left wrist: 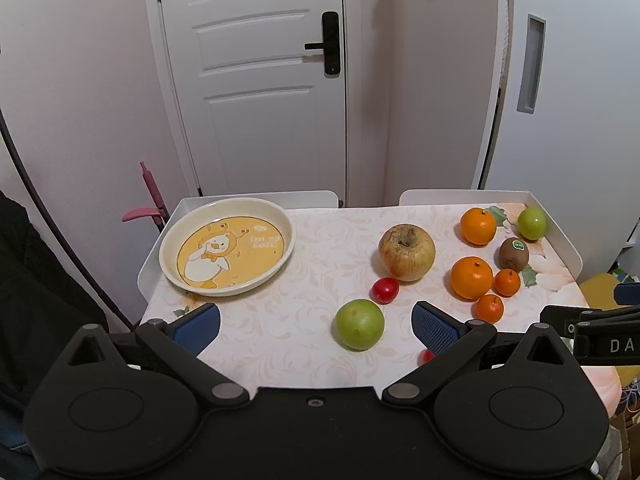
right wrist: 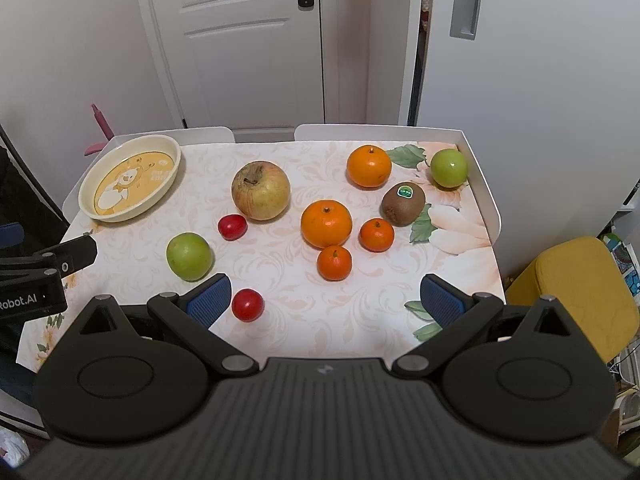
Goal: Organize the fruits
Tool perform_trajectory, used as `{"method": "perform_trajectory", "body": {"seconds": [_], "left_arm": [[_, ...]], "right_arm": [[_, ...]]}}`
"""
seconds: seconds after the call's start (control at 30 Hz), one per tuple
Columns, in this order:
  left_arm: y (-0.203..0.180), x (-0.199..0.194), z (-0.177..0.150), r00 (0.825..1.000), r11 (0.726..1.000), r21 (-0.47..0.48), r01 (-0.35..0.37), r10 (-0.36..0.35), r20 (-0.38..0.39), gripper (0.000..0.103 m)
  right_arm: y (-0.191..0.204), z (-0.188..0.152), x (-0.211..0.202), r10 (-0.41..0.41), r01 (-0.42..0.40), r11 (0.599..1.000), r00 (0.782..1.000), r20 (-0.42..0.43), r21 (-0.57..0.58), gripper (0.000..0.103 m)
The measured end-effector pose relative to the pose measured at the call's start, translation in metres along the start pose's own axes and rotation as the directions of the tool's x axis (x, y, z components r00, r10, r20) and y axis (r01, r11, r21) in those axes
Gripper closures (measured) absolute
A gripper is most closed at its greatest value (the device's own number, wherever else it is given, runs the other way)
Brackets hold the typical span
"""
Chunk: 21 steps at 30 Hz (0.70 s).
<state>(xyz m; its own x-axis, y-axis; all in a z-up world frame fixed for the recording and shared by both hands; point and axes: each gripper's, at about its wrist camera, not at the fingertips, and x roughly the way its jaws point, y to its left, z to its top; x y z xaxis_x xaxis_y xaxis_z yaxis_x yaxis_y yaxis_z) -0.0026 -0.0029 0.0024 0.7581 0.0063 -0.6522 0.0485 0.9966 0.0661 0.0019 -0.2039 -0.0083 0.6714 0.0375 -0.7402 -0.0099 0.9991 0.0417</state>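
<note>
Ahead of the right gripper point(right wrist: 325, 300), the kiwi point(right wrist: 403, 204) looks fuzzy and matt under a glossy sticker; oranges point(right wrist: 326, 224) shine, finely dimpled. Far left, the plate point(right wrist: 90, 196) looks glazed ceramic, glossy.

You can read "Robot.AI" in white on the left gripper point(right wrist: 32, 300) from the right wrist view. From the left wrist view, the right gripper point(left wrist: 608, 344) shows only "DA". The plate point(left wrist: 172, 236) carries pale lettering too blurred to read, as is the kiwi point(right wrist: 403, 204) sticker.
</note>
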Motion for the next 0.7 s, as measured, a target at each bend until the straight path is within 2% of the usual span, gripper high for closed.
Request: {"method": "perform_trajectory", "body": {"seconds": [0.7], "left_arm": [[0.0029, -0.0039, 0.0012, 1.000, 1.000, -0.004, 0.008, -0.008, 0.008, 0.000]], "right_arm": [[0.0005, 0.0000, -0.0015, 0.002, -0.002, 1.000, 1.000, 0.005, 0.000, 0.000]]}}
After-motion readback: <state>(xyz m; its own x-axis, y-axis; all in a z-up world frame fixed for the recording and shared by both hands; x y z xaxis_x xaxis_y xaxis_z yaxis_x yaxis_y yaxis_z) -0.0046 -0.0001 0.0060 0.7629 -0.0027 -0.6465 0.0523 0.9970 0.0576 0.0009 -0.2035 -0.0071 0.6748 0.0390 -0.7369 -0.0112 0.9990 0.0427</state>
